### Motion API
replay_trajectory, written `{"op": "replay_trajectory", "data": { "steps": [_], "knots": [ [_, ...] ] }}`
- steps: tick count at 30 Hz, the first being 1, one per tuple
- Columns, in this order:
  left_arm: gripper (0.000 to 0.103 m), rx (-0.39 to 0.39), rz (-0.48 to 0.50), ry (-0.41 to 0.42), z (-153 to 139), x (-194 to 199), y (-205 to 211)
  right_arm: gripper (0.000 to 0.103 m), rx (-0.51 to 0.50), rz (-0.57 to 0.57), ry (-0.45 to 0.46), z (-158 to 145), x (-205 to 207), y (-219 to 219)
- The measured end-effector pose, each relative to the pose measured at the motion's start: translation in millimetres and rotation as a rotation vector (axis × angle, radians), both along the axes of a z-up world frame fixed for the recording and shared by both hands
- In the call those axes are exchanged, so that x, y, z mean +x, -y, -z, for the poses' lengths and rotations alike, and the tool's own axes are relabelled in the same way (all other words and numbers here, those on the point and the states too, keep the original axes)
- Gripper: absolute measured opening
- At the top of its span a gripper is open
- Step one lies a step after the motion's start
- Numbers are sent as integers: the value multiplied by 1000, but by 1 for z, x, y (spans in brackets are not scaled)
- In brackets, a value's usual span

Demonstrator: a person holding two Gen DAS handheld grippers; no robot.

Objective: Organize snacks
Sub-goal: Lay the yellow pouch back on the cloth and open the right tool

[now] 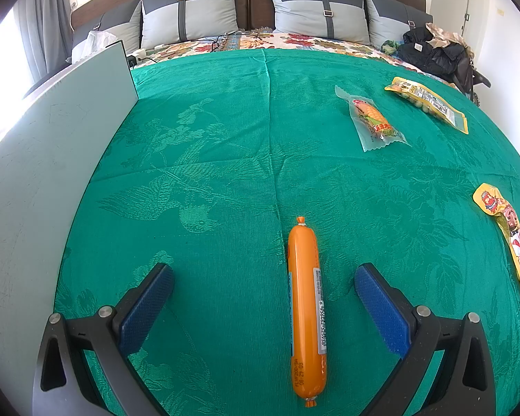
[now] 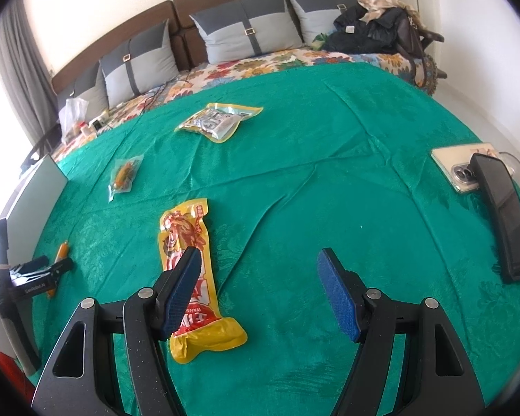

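An orange sausage stick (image 1: pixel 305 312) lies lengthwise on the green cloth (image 1: pixel 208 145), between the wide-apart fingers of my left gripper (image 1: pixel 264 269); neither blue pad touches it. In the right wrist view the same sausage (image 2: pixel 61 251) shows at far left, under the left gripper (image 2: pixel 48 272). My right gripper (image 2: pixel 260 252) is open above the cloth. Its left finger (image 2: pixel 182 287) hangs over a yellow-and-red pouch (image 2: pixel 183 228), and the pads grip nothing. A clear corn pack (image 1: pixel 372 121) and a yellow bean pack (image 1: pixel 426 104) lie further back on the right.
A pale flat board (image 1: pixel 52 173) stands along the left edge of the cloth. A phone (image 2: pixel 461 170) and a long black device (image 2: pixel 502 215) lie at the right edge. Behind are pillows (image 1: pixel 190 17), a floral sheet and a pile of dark clothes (image 1: pixel 433 48).
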State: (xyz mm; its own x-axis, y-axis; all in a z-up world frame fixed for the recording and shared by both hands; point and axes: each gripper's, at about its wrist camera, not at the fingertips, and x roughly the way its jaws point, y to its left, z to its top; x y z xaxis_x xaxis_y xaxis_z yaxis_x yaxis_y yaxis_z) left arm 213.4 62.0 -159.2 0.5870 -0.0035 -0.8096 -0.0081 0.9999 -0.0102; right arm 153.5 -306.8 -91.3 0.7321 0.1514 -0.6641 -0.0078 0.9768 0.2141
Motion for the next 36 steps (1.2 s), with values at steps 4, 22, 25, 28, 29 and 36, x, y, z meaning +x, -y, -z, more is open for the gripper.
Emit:
{"op": "replay_trajectory", "data": {
  "steps": [4, 22, 25, 28, 29, 36],
  "knots": [
    [103, 0, 0, 0, 0, 0, 0, 73, 13, 12, 11, -2, 3, 1],
    [103, 0, 0, 0, 0, 0, 0, 75, 34, -164, 68, -18, 5, -10],
    [103, 0, 0, 0, 0, 0, 0, 76, -67, -265, 17, -4, 6, -48],
    [103, 0, -1, 0, 0, 0, 0, 76, -224, -319, -84, 24, 14, -81],
    [103, 0, -1, 0, 0, 0, 0, 76, -269, -333, -114, 34, 16, -89],
    [103, 0, -1, 0, 1, 0, 0, 75, -258, -330, -141, 44, 15, -80]
  ]
}}
